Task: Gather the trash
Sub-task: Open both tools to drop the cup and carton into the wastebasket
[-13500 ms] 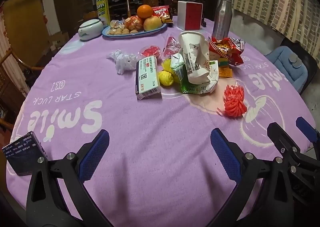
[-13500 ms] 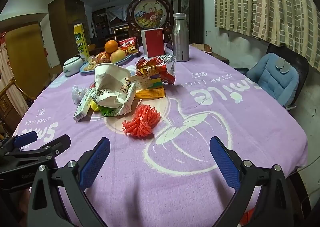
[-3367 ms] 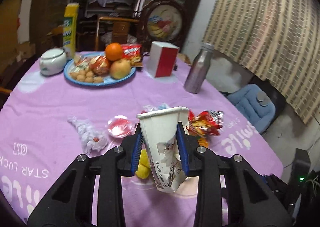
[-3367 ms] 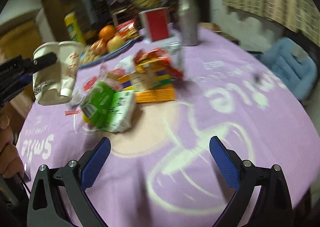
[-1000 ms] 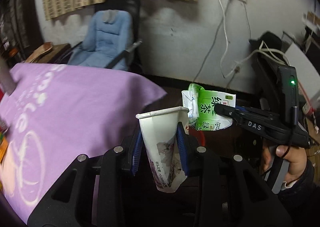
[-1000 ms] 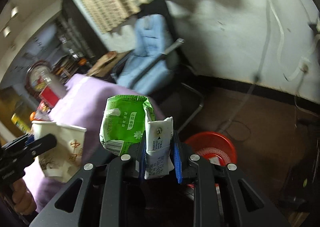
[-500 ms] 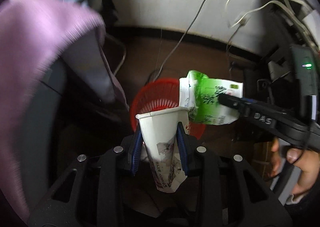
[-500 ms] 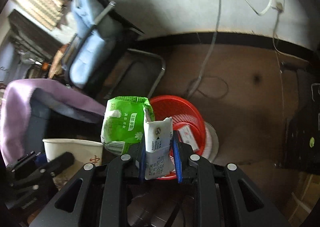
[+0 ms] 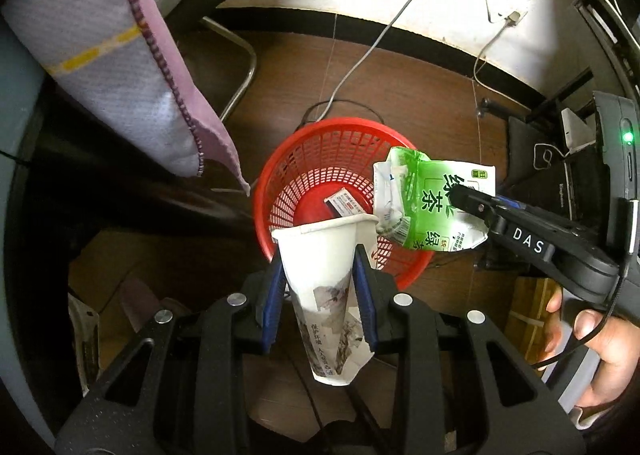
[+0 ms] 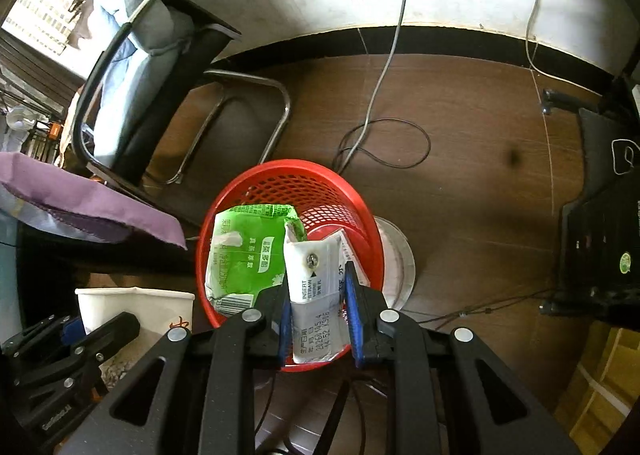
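My left gripper [image 9: 320, 279] is shut on a crumpled white paper cup [image 9: 324, 275] and holds it over the near rim of a red mesh waste basket [image 9: 320, 171] on the floor. My right gripper [image 10: 318, 307] is shut on a flattened green and white tea carton [image 10: 248, 251] and holds it directly above the same basket [image 10: 296, 179]. In the left wrist view the carton [image 9: 432, 199] hangs over the basket's right side, held by the right gripper [image 9: 460, 195]. A small card box [image 9: 346, 207] lies inside the basket. The cup [image 10: 136, 307] also shows at the lower left of the right wrist view.
The purple tablecloth corner [image 9: 120, 55] hangs at the upper left, close to the basket. A blue-cushioned chair [image 10: 132, 47] with a metal frame stands behind it. Cables [image 10: 380, 135] lie on the brown floor. Black equipment [image 10: 600, 235] stands at the right, with a cardboard box [image 10: 600, 395] at lower right.
Both grippers have moved closer over the red basket, which now looks larger in both views. The cup and the carton stay held.
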`<state>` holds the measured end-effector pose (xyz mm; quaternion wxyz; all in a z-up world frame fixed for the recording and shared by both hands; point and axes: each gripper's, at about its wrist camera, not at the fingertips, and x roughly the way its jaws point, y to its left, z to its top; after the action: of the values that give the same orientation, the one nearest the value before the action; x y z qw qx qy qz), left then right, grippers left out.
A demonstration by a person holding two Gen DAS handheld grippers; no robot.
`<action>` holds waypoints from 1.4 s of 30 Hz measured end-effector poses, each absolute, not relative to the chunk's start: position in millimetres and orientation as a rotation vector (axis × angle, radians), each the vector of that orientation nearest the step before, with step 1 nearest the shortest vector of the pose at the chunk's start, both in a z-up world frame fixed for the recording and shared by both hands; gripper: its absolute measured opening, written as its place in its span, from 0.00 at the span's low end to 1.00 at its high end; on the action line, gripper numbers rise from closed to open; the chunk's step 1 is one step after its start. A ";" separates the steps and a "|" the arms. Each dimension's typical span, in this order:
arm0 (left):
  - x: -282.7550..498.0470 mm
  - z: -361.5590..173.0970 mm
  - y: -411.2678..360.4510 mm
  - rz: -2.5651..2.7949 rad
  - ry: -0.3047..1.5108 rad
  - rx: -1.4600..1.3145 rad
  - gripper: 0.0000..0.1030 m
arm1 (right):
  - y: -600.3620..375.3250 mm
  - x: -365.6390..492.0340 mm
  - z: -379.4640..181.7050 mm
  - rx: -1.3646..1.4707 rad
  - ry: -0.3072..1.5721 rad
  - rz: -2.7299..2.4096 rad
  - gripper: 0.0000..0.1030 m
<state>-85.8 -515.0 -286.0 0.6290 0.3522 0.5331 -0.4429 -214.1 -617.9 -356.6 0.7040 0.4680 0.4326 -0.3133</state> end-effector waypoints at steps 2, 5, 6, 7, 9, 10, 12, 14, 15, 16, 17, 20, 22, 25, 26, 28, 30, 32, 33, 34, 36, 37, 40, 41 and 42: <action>-85.4 -290.2 -517.7 -1.015 1.228 0.805 0.33 | -618.2 -213.3 -358.9 1.046 0.968 -0.703 0.22; -82.1 -292.0 -518.7 -1.018 1.232 0.800 0.33 | -616.7 -215.3 -360.4 1.052 0.971 -0.712 0.22; -81.8 -294.2 -520.9 -1.017 1.231 0.800 0.33 | -616.7 -214.7 -360.8 1.052 0.971 -0.716 0.22; -80.0 -295.9 -523.3 -1.015 1.235 0.798 0.33 | -616.3 -215.3 -361.0 1.053 0.971 -0.723 0.22; -77.2 -297.9 -526.7 -1.010 1.246 0.787 0.33 | -616.7 -216.4 -361.6 1.058 0.969 -0.730 0.22; -75.8 -298.3 -526.9 -1.005 1.246 0.788 0.34 | -616.7 -216.3 -362.1 1.063 0.968 -0.731 0.22; -75.0 -299.6 -528.6 -1.001 1.245 0.791 0.34 | -616.2 -216.3 -362.0 1.067 0.966 -0.735 0.22; -75.1 -300.5 -529.0 -0.997 1.246 0.794 0.34 | -616.7 -216.6 -362.2 1.070 0.963 -0.739 0.22; -75.6 -301.3 -529.3 -0.996 1.245 0.797 0.34 | -616.9 -216.7 -362.5 1.071 0.963 -0.738 0.22; -76.4 -302.4 -530.2 -0.996 1.245 0.801 0.34 | -616.4 -215.3 -363.0 1.074 0.965 -0.734 0.22; -76.9 -304.1 -531.4 -0.994 1.245 0.806 0.34 | -616.5 -214.9 -363.2 1.074 0.966 -0.735 0.22; -81.9 -305.4 -533.0 -0.990 1.239 0.814 0.34 | -616.0 -212.8 -364.6 1.071 0.976 -0.739 0.22; -82.9 -306.4 -533.1 -0.989 1.235 0.820 0.34 | -615.7 -212.0 -366.4 1.073 0.980 -0.740 0.22; -81.1 -310.3 -533.3 -0.982 1.253 0.815 0.35 | -616.0 -212.1 -370.8 1.086 0.984 -0.748 0.22; -80.2 -311.9 -533.4 -0.977 1.260 0.815 0.37 | -616.6 -212.0 -372.5 1.091 0.985 -0.752 0.22; -76.1 -315.0 -532.7 -0.958 1.281 0.795 0.39 | -616.1 -209.6 -375.3 1.103 0.982 -0.741 0.25; -73.2 -315.5 -531.3 -0.955 1.302 0.776 0.40 | -617.0 -210.3 -378.3 1.150 0.968 -0.731 0.31; -74.0 -312.6 -530.8 -0.958 1.299 0.777 0.44 | -617.4 -211.4 -378.0 1.171 0.951 -0.715 0.36; -74.5 -310.6 -530.5 -0.962 1.290 0.780 0.47 | -616.9 -211.6 -375.9 1.165 0.944 -0.712 0.36; -75.4 -307.2 -529.8 -0.967 1.277 0.779 0.49 | -616.4 -211.9 -374.4 1.161 0.943 -0.713 0.36; -77.0 -303.0 -528.3 -0.975 1.270 0.776 0.51 | -616.0 -213.6 -369.8 1.161 0.933 -0.702 0.36; -78.1 -300.3 -526.5 -0.978 1.272 0.772 0.52 | -614.7 -213.9 -368.2 1.160 0.929 -0.702 0.37; -82.2 -297.1 -520.9 -0.990 1.273 0.776 0.52 | -614.4 -218.2 -361.9 1.156 0.920 -0.702 0.37; -84.3 -295.5 -517.6 -0.992 1.269 0.781 0.52 | -613.9 -219.4 -360.1 1.156 0.919 -0.702 0.37; -86.0 -293.8 -515.6 -0.995 1.266 0.784 0.52 | -613.5 -220.3 -358.3 1.155 0.919 -0.704 0.37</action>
<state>-86.0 -515.6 -293.8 0.6253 0.3415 0.5517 -0.4335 -220.3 -613.5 -358.3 0.6841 0.5152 0.4099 -0.3139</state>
